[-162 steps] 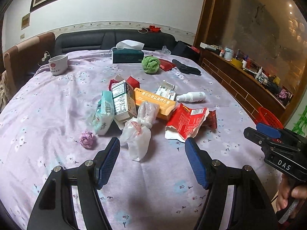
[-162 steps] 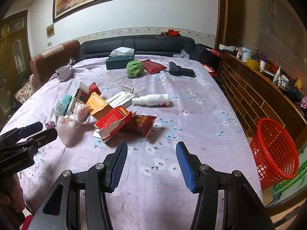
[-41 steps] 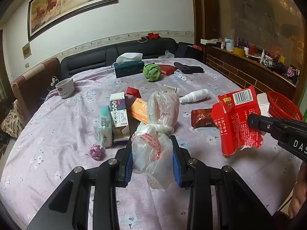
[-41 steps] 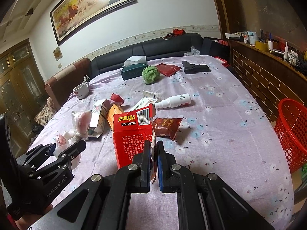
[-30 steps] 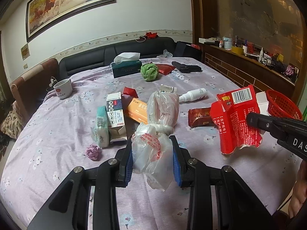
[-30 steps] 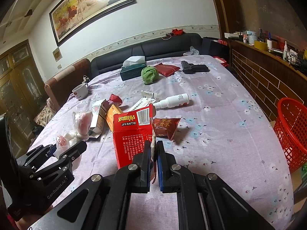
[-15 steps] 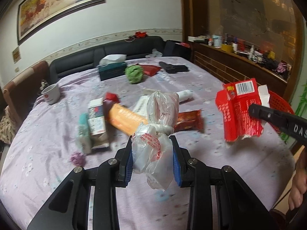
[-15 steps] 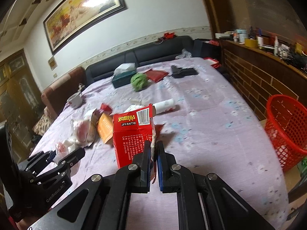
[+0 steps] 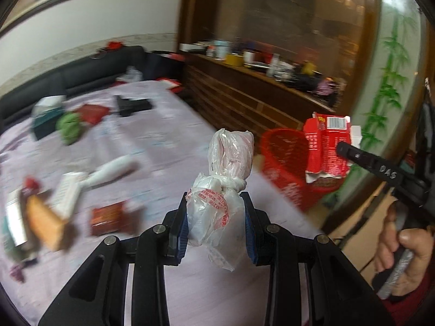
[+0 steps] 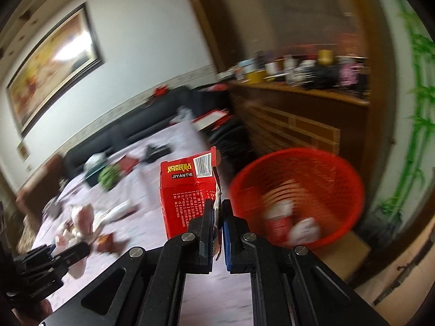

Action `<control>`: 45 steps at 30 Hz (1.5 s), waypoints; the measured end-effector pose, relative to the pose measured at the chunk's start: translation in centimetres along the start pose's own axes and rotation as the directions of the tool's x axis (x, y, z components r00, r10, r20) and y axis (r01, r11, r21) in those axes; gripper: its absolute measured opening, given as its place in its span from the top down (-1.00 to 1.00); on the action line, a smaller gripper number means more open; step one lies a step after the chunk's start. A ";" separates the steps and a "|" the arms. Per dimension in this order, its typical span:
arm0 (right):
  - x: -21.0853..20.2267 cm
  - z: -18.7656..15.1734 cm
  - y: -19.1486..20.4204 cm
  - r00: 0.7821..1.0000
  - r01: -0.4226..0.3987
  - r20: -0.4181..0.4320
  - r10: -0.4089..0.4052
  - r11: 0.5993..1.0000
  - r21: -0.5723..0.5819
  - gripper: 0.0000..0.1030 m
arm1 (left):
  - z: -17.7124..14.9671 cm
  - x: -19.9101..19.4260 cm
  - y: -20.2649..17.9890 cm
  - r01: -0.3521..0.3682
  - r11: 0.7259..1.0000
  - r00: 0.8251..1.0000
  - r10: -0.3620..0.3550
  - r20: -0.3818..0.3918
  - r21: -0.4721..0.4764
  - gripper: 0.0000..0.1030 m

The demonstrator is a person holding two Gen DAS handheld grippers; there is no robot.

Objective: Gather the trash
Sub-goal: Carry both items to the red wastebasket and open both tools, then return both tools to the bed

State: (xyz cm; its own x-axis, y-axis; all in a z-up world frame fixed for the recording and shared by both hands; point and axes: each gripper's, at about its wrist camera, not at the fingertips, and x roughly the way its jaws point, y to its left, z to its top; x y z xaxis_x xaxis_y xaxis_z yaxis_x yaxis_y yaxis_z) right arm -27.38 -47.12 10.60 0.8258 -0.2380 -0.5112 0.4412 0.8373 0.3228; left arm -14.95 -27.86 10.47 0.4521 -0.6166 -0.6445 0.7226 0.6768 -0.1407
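Note:
My left gripper is shut on a knotted clear plastic bag that stands up between its blue pads, over the table's right part. My right gripper is shut on the torn edge of a red carton with a barcode. In the left wrist view that red carton hangs in front of the red mesh basket. The red basket stands on the floor just past the table's edge, right of the carton, with some trash inside.
On the purple tablecloth lie a white bottle, a brown packet, an orange box, a green ball, a tissue box and a black object. A wooden sideboard runs behind the basket.
Both grippers swung right with their loads, from over the table's middle toward the red basket. The basket now looms large in the right wrist view. Grips are unchanged.

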 end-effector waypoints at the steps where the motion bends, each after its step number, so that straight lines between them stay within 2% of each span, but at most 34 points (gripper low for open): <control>1: -0.2 0.4 -0.8 1.000 0.020 0.008 -0.020 1.000 0.006 0.87 | 0.6 0.8 -1.0 0.026 1.000 1.000 -0.026 -0.005 0.006 0.37; 8: 0.2 2.5 -6.2 0.992 0.122 0.023 -0.123 0.991 0.049 0.86 | 3.9 5.6 -6.8 0.139 0.990 0.990 -0.138 -0.033 0.017 0.36; 13: 1.9 3.2 -9.0 0.989 0.146 -0.010 -0.145 0.987 0.068 0.86 | 5.9 9.5 -9.9 0.182 0.983 0.982 -0.181 -0.051 0.010 0.36; 14: 2.3 3.3 -9.4 0.988 0.154 -0.017 -0.153 0.986 0.069 0.86 | 6.2 10.1 -10.2 0.189 0.982 0.981 -0.188 -0.052 0.005 0.23; 15: 2.7 3.4 -9.8 0.988 0.157 -0.024 -0.156 0.985 0.071 0.86 | 6.4 11.1 -10.5 0.192 0.981 0.980 -0.192 -0.059 -0.013 -0.10; 16: 3.0 3.4 -10.2 0.987 0.158 -0.030 -0.156 0.985 0.071 0.86 | 6.6 11.8 -10.7 0.193 0.981 0.979 -0.195 -0.067 -0.026 -0.19; 18: 3.9 3.5 -10.8 0.985 0.165 -0.058 -0.162 0.985 0.055 0.75 | 6.4 12.5 -10.6 0.200 0.979 0.976 -0.202 -0.085 -0.035 -0.21; 20: 4.0 3.4 -11.6 0.984 0.169 -0.060 -0.166 0.983 0.068 0.40 | 6.1 12.4 -10.3 0.186 0.982 0.977 -0.188 -0.098 -0.023 -0.21; 25: 2.9 3.1 -11.9 0.990 0.143 -0.033 -0.141 0.986 0.084 0.39 | 4.8 9.6 -8.4 0.126 0.992 0.990 -0.125 -0.065 0.001 -0.21; 30: 1.8 2.4 -9.4 0.996 0.084 -0.021 -0.082 0.994 0.066 0.39 | 2.9 5.9 -5.4 0.051 0.999 0.998 -0.051 -0.032 0.010 -0.22; 33: 1.4 1.4 -5.7 0.999 0.008 -0.035 -0.008 1.000 0.006 0.39 | 1.4 3.9 -3.0 0.007 1.000 1.000 -0.008 -0.029 -0.010 -0.23; 35: 1.3 0.7 -3.3 0.998 -0.041 -0.049 0.040 0.999 -0.026 0.29 | 0.4 2.4 -1.1 -0.020 0.999 1.000 0.020 -0.024 -0.031 -0.23; 37: 1.4 -0.1 -0.7 0.994 -0.087 -0.067 0.083 0.994 -0.059 0.21 | -0.5 0.9 0.8 -0.055 0.997 0.998 0.054 -0.020 -0.054 -0.23; 45: 3.4 -3.4 7.7 0.966 -0.218 -0.178 0.190 0.964 -0.153 0.21 | -4.3 -4.5 9.6 -0.163 0.966 0.986 0.164 -0.011 -0.199 -0.23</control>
State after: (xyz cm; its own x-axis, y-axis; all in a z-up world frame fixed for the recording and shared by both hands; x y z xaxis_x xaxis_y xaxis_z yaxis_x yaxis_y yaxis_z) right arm -22.34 -39.80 8.61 0.8184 0.0167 -0.5743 0.1919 0.9342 0.3006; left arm -12.25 -16.88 8.77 0.5584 -0.4931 -0.6671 0.5208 0.8343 -0.1807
